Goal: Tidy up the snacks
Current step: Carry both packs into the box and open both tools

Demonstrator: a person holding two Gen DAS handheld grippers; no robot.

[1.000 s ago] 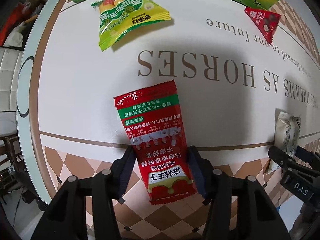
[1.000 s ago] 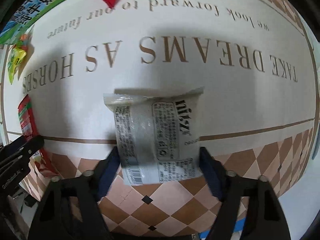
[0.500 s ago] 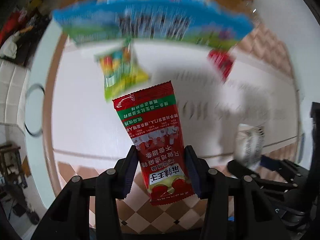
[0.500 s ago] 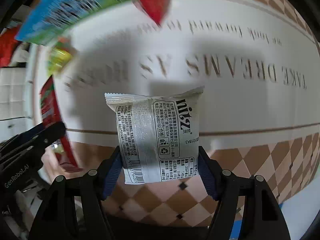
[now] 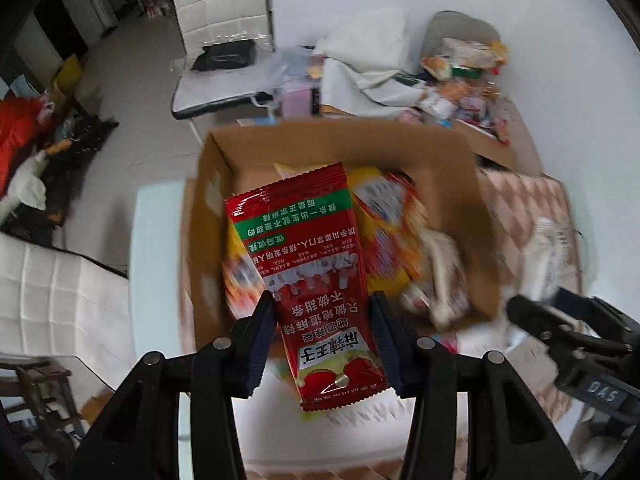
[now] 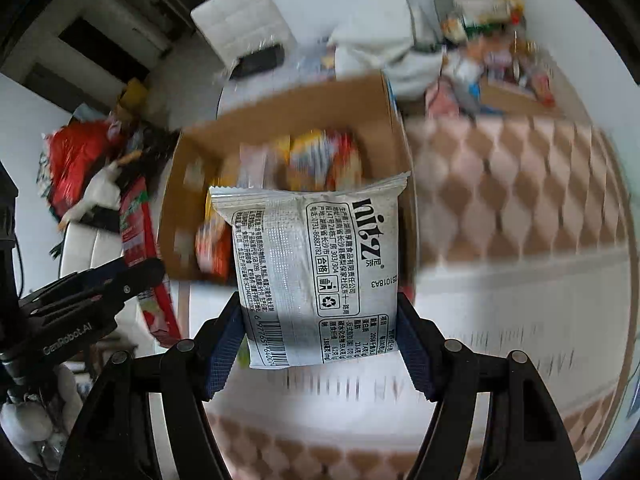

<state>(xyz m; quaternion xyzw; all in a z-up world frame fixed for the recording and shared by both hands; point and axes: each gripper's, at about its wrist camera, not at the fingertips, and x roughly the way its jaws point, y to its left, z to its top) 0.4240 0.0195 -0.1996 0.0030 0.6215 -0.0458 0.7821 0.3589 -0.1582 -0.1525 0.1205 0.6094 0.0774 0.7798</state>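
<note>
1. Brown cardboard box [image 5: 448, 184], open at the top, stands on the tabletop [image 6: 500, 216], whose cloth is patterned with tan diamonds. Blurred orange, yellow and red snack packets lie inside the box.
2. White padded chair [image 5: 224, 16] stands on the floor behind the box, a dark object on its seat. The left wrist view shows it sharply; the right wrist view shows it only blurred.
3. Silver-grey snack packet [image 6: 316, 272], printed "nitz" with a barcode, is pinched by the right tongs [image 6: 320, 336], held up in front of the box's near wall. In the left wrist view these tongs appear at the right edge, the packet only a white blur.
4. Red snack packet [image 5: 316, 280] with a green band and Chinese print is pinched by the left tongs [image 5: 322, 340], raised over the box's opening. The right wrist view shows it edge-on, left of the box.
</note>
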